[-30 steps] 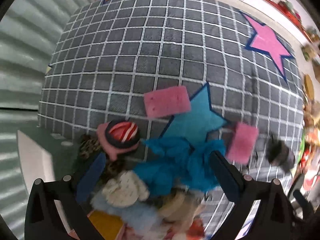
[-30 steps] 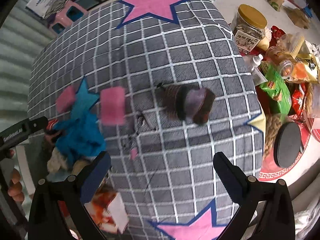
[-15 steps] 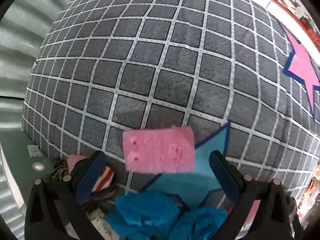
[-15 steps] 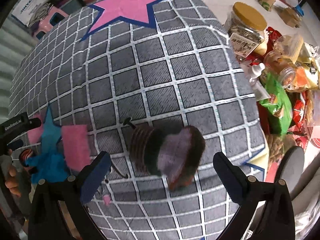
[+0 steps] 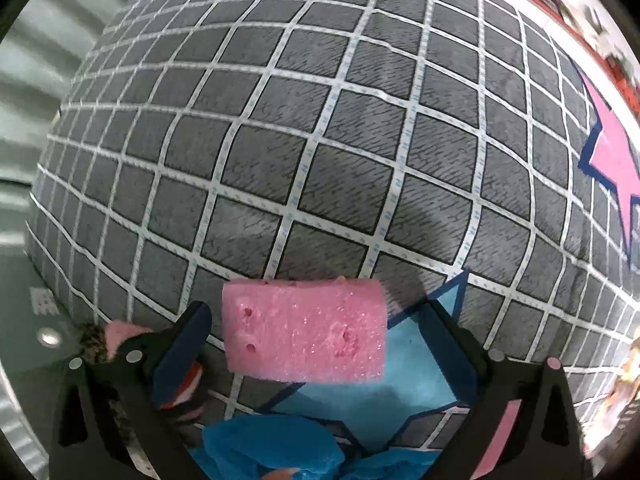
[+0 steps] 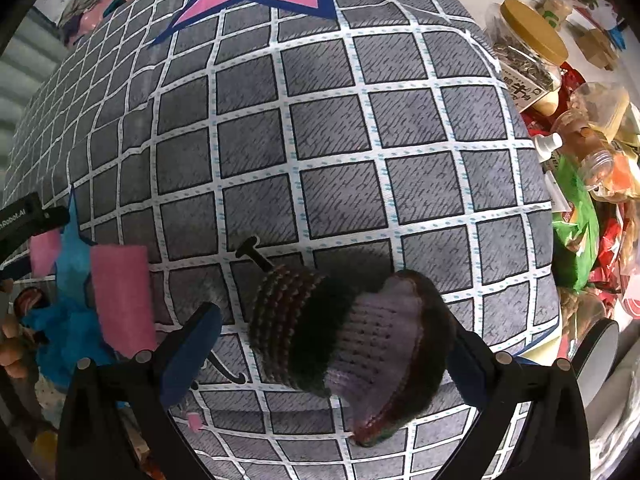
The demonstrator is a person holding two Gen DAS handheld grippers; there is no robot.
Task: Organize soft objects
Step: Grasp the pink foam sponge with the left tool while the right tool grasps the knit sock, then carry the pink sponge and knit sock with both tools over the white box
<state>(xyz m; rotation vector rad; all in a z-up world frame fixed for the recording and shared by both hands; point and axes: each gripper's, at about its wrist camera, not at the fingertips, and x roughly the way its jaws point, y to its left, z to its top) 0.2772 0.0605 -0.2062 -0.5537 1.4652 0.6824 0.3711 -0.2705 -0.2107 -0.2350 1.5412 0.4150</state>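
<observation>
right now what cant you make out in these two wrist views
- Left wrist: blue cloth is cut off by the bottom edge.
- Left wrist: striped red-and-white item sits mostly behind the left gripper finger.
- Right wrist: knitted hat hides the cloth under it; small pink scrap is too small to identify.

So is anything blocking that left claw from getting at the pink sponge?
Nothing visible does. The pink sponge lies on the checked cloth right between the open fingers of the left gripper, with bare gaps on both sides.
</observation>
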